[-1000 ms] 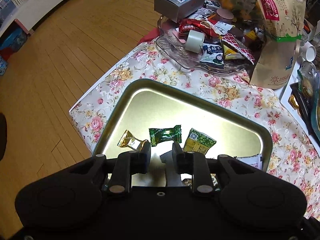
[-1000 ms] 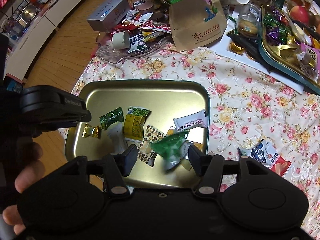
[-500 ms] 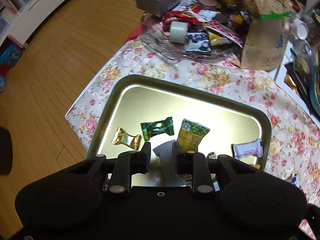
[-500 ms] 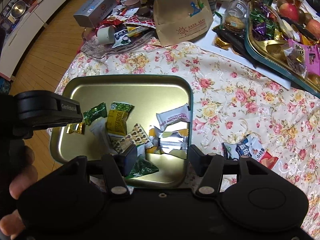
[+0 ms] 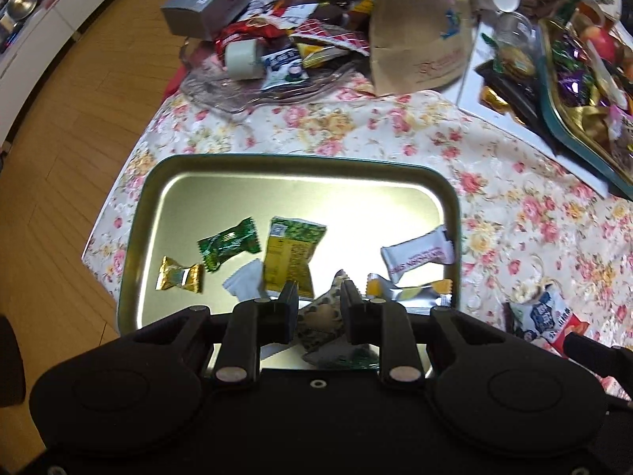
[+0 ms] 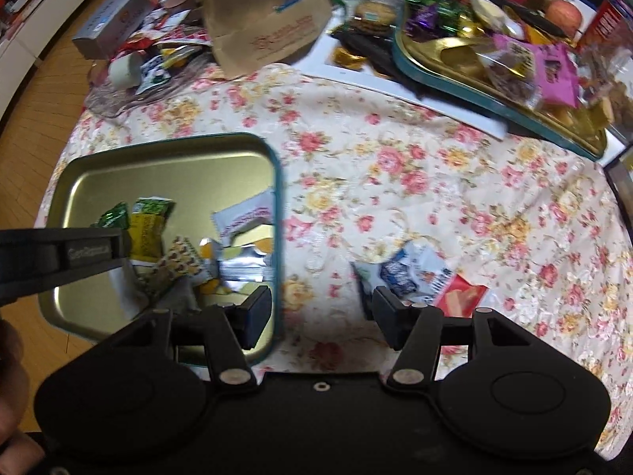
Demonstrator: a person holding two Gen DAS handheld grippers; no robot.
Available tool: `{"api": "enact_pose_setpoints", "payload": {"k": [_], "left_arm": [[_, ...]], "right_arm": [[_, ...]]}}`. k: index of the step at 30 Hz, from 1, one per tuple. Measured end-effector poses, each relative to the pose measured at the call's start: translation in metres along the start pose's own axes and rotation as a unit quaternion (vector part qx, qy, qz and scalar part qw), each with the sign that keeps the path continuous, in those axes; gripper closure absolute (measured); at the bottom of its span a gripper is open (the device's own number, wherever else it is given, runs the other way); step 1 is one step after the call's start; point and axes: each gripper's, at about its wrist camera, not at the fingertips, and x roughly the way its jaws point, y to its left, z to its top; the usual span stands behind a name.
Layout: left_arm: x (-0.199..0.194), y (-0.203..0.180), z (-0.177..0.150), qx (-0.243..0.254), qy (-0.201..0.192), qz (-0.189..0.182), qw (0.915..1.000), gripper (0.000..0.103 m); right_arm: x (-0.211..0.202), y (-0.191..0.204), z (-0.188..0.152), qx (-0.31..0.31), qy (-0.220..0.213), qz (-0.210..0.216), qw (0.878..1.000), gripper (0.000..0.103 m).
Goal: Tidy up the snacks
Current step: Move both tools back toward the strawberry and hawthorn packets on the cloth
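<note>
right gripper (image 6: pixel 322 316) jaws apart, straddling the tin tray (image 6: pixel 277 182) rim.

Your left matte-black plastic two-finger gripper (image 5: pixel 316 305) has rounded lobes, silver pivot rivets and ribbed pads (image 5: pixel 290 294). Your right black gripper (image 6: pixel 322 314), lower frame, looks the same. Embossed lettering marks the left one's side at mid-left.

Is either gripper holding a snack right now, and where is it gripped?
No. The left gripper and right gripper both stand open with nothing between their fingers.
</note>
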Motion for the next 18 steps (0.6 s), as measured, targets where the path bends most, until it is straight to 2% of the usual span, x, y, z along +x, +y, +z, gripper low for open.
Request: {"api": "enact_pose_setpoints", "payload": {"k": [9, 15, 18], "left_arm": [[-0.005, -0.055, -0.008, 0.062, -0.006, -0.007, 0.998, 0.07], [-0.005, -0.089, -0.019, 0.099, 0.001, -0.017, 0.9949, 0.07], [-0.004, -0.101, -0.023, 0.111, 0.004, -0.019, 0.9936, 0.07]], "right_arm": [[0.003, -0.062, -0.006, 0.054, -0.009, -0.039, 0.998, 0.043], [0.009, -0.094, -0.015, 0.068, -0.023, -0.073, 0.995, 0.044], [0.017, -0.114, -0.017, 0.102, -0.013, -0.074, 0.992, 0.049]]}}
